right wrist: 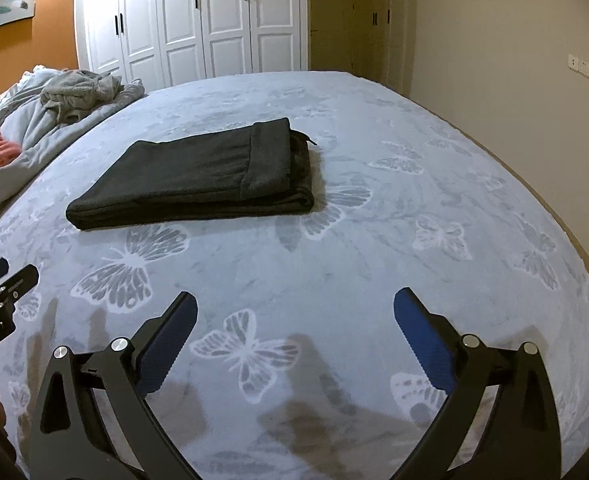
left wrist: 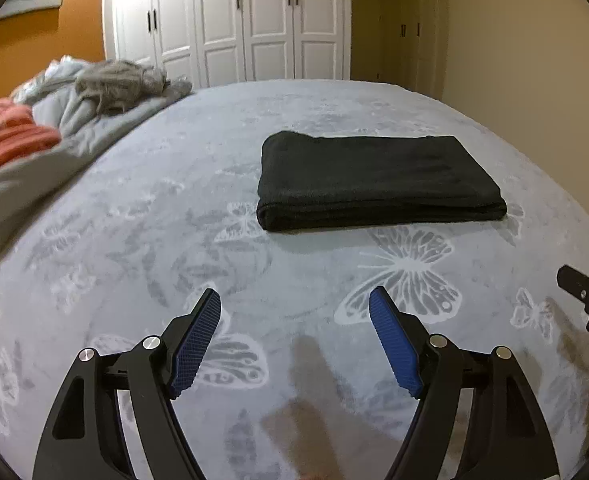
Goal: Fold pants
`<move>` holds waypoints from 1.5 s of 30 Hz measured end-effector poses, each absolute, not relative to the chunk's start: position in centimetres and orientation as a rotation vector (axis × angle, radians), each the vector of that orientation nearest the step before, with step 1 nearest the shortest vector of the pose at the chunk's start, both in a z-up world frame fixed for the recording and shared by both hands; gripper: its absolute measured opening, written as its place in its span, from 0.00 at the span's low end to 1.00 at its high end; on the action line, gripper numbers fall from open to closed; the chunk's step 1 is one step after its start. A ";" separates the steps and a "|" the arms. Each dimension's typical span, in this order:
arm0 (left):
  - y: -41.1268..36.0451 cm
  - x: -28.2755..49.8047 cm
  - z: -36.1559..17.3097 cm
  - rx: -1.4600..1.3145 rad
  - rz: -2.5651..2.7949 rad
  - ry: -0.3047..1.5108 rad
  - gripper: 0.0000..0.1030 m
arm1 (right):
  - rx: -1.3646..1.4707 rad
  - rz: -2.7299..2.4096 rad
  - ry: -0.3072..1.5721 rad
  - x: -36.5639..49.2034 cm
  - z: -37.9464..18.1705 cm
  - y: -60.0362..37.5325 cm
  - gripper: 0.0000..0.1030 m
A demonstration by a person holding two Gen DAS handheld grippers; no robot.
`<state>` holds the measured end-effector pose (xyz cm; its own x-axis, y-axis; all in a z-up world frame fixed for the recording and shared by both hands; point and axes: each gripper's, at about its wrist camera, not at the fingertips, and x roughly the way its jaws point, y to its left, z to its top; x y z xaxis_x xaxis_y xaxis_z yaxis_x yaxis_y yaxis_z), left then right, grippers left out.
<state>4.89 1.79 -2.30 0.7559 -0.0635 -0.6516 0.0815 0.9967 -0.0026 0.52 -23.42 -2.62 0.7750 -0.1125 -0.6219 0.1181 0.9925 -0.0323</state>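
The black pants (left wrist: 378, 180) lie folded into a flat rectangle on the grey butterfly bedspread (left wrist: 174, 240). They also show in the right wrist view (right wrist: 202, 176), with a drawstring end sticking out at the far right corner. My left gripper (left wrist: 294, 300) is open and empty, held above the bedspread well short of the pants. My right gripper (right wrist: 294, 302) is open and empty too, in front of and to the right of the pants. Each gripper shows at the edge of the other's view: the right one (left wrist: 586, 288) and the left one (right wrist: 2, 280).
A heap of grey clothes (left wrist: 122, 84) and an orange garment (left wrist: 10, 132) lie on a rumpled duvet at the left of the bed. White wardrobe doors (left wrist: 230, 20) stand behind the bed. A wall runs along the bed's right edge (right wrist: 554, 216).
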 end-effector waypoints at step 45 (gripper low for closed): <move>1.2 4.7 -3.8 0.061 -0.046 0.706 0.71 | -0.023 -0.112 0.696 0.4 -4.2 -22.0 0.94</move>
<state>4.66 1.20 -3.80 0.7602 -0.0215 -0.6493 0.0624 0.9972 0.0401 0.40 -22.00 -4.20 0.7620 -0.1107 -0.6381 0.0952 0.9937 -0.0587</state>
